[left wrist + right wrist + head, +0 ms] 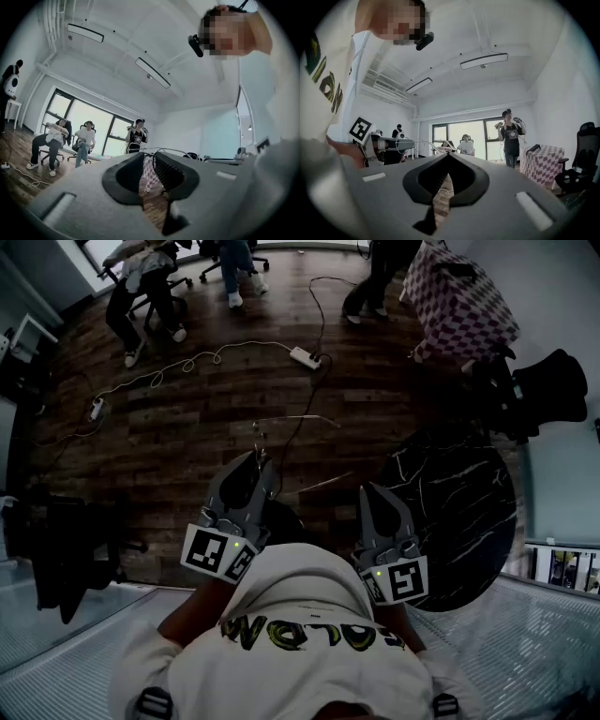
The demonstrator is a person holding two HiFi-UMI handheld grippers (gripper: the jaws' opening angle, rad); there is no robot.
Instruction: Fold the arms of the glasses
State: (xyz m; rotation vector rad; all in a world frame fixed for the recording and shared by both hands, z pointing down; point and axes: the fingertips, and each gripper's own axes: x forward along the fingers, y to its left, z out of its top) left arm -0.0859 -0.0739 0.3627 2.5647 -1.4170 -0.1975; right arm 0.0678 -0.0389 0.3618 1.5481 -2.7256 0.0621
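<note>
Because the left claw (261, 463) pinches the wire glasses (169, 148) only at its tips, left of the dark surface (450, 521), they could slip to the floor (187, 427); the right claw (381, 490) is closed and empty.

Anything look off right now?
Yes: a thin wiry frame seems pinched in the nearly closed tips of the left gripper, too fine to tell as glasses. The right gripper is shut and empty. Both point out over the floor, off the black table.
</note>
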